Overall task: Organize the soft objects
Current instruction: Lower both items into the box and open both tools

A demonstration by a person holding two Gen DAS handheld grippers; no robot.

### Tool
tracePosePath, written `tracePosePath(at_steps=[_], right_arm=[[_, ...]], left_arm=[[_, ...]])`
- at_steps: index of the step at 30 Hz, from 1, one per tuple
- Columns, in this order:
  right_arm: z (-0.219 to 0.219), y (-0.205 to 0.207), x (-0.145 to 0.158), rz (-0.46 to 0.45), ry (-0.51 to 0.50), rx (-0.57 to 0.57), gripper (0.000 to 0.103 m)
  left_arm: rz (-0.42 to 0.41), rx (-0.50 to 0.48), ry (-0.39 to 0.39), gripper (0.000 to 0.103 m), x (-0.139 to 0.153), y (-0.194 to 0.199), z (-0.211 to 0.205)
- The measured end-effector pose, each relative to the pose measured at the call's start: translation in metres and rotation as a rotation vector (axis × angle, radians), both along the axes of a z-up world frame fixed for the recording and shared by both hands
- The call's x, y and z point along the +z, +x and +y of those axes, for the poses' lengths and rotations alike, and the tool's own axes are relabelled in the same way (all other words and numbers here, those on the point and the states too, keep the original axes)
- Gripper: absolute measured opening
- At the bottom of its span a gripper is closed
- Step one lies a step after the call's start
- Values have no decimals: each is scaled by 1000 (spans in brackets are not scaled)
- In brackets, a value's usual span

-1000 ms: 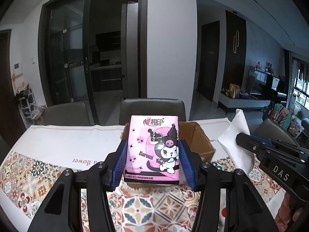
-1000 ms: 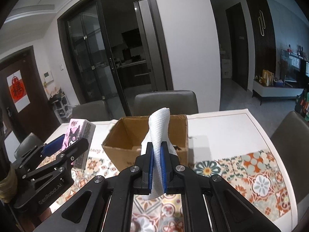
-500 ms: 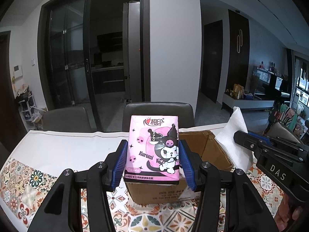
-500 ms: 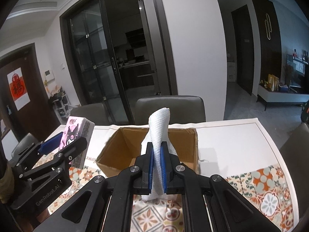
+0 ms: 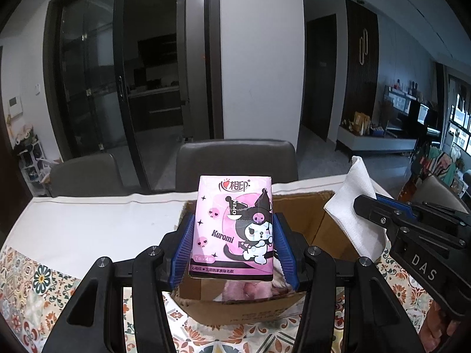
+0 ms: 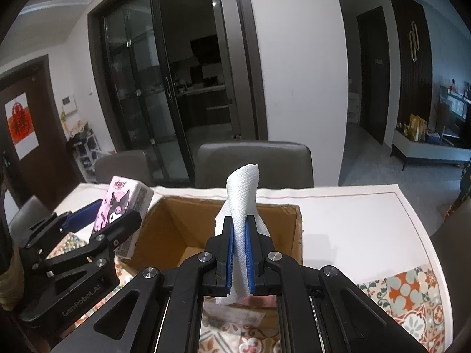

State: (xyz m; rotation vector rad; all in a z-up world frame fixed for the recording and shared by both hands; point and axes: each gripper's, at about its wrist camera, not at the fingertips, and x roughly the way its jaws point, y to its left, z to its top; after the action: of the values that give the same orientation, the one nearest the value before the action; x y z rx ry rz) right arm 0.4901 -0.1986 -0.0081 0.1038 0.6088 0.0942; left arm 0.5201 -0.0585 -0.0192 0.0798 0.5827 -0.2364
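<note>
My left gripper (image 5: pixel 234 247) is shut on a pink Kuromi tissue pack (image 5: pixel 234 226) and holds it upright over the near left part of an open cardboard box (image 5: pixel 303 214). The pack (image 6: pixel 123 203) and the left gripper (image 6: pixel 97 220) also show at the left of the right wrist view. My right gripper (image 6: pixel 239 253) is shut on a white folded cloth (image 6: pixel 243 203) over the near side of the box (image 6: pixel 176 229). The cloth (image 5: pixel 353 206) shows at the box's right side in the left wrist view. Something pink (image 5: pixel 250 289) lies inside the box.
The box stands on a table with a white runner (image 5: pixel 103 223) and a patterned tile cloth (image 6: pixel 412 303). Grey chairs (image 5: pixel 235 158) stand at the far edge. Glass sliding doors (image 6: pixel 164 111) and a white pillar are behind them.
Both grippers have moved forward with their loads and now hang over the box. The box has come closer and lower in both views. Both grips are unchanged.
</note>
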Motion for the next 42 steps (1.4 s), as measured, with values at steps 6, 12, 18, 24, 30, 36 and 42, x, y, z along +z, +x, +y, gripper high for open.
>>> tracePosePath(at_steps=[6, 12, 18, 24, 30, 36, 42], right_arm=[[-3, 15, -20, 61, 8, -1, 9], [-9, 27, -43, 125, 10, 0, 9], [-12, 33, -53, 150, 2, 10, 9], [-15, 38, -53, 166, 18, 15, 39], [-16, 33, -50, 165, 28, -1, 44], [-14, 19, -44, 156, 37, -9, 44], [-10, 5, -31, 138, 48, 0, 44]], left_arm=[[55, -16, 26, 52, -17, 17, -8], [109, -32, 56, 52, -32, 28, -16], [146, -33, 54, 54, -39, 31, -17], [136, -21, 54, 68, -33, 29, -12], [128, 4, 61, 70, -29, 20, -8], [101, 20, 70, 71, -18, 2, -6], [83, 40, 52, 73, -5, -16, 2]])
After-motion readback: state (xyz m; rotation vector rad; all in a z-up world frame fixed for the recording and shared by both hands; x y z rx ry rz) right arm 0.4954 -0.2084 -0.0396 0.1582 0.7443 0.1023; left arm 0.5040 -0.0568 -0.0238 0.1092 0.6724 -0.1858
